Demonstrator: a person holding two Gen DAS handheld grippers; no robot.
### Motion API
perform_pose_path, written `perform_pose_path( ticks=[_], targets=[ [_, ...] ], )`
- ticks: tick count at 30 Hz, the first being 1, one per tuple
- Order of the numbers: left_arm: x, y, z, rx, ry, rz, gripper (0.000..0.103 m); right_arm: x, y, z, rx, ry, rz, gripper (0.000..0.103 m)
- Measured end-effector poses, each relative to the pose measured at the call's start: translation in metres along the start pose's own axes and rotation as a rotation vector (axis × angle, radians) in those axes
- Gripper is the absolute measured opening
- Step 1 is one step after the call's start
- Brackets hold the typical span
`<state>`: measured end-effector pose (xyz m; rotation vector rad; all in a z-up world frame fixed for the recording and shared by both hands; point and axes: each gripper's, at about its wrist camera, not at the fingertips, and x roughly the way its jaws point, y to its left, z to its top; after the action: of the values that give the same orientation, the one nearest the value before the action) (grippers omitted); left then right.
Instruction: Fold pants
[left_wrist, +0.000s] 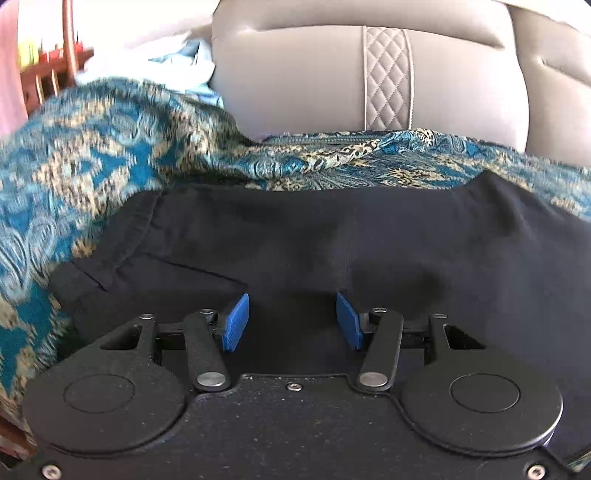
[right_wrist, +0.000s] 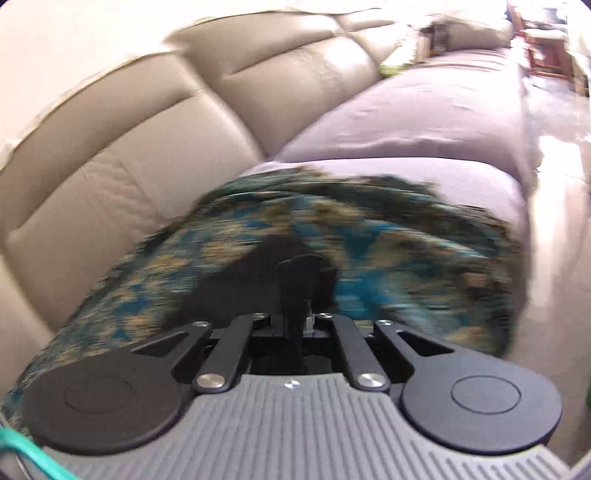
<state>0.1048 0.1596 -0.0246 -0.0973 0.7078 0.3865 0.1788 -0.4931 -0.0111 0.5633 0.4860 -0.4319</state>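
Pants (left_wrist: 332, 240) of a black cloth lie spread on a patterned blue and gold cover (left_wrist: 92, 147), which is laid over the seat of a beige leather sofa (left_wrist: 295, 74). In the left wrist view the left gripper (left_wrist: 291, 321) hangs low over the black cloth with its jaws apart; the blue pads (left_wrist: 236, 321) stand on each side of a gap, and whether they touch the cloth under them I cannot tell. In the right wrist view, which is blurred, the right gripper (right_wrist: 295, 288) has its jaws closed together on a fold of the pants, and the dark cloth rises in a bunch around the black fingers (right_wrist: 291, 280). Beyond it the patterned cover ends and a grey-purple seat cushion (right_wrist: 424, 110) runs along the sofa.
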Motion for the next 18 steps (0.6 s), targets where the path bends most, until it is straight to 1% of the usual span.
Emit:
perform_pose_path(
  ticks=[3,4,6,7,9,11,13,15,17,18],
  targets=[
    [0.002,0.01,0.003,-0.035,0.016,-0.039,0.052,0.004,0.07,-0.007,-0.103,0.027,0.088,0.006],
    [0.002,0.011,0.002,-0.032,0.013,-0.044,0.052,0.006,0.098,-0.014,-0.137,0.049,0.13,0.006],
    [0.002,0.012,0.0,-0.017,-0.001,-0.05,0.052,0.005,0.158,-0.039,-0.226,0.103,0.222,0.006],
    [0.002,0.012,-0.002,-0.013,-0.007,-0.052,0.052,0.002,0.187,-0.056,-0.281,0.133,0.278,0.006],
    [0.002,0.013,-0.003,-0.01,-0.016,-0.061,0.052,-0.015,0.244,-0.104,-0.413,0.2,0.419,0.006],
    [0.002,0.015,-0.004,-0.01,-0.022,-0.072,0.052,-0.038,0.285,-0.155,-0.533,0.263,0.539,0.006],
    [0.002,0.017,-0.005,-0.008,-0.027,-0.083,0.053,-0.066,0.309,-0.202,-0.631,0.308,0.641,0.006],
    [0.001,0.019,-0.007,-0.006,-0.035,-0.093,0.053,-0.094,0.322,-0.245,-0.712,0.343,0.722,0.006],
    [0.0,0.019,-0.009,0.002,-0.045,-0.097,0.053,-0.117,0.324,-0.274,-0.779,0.34,0.756,0.006],
    [0.0,0.019,-0.01,0.008,-0.053,-0.098,0.053,-0.125,0.324,-0.284,-0.813,0.327,0.758,0.006]
  ],
)
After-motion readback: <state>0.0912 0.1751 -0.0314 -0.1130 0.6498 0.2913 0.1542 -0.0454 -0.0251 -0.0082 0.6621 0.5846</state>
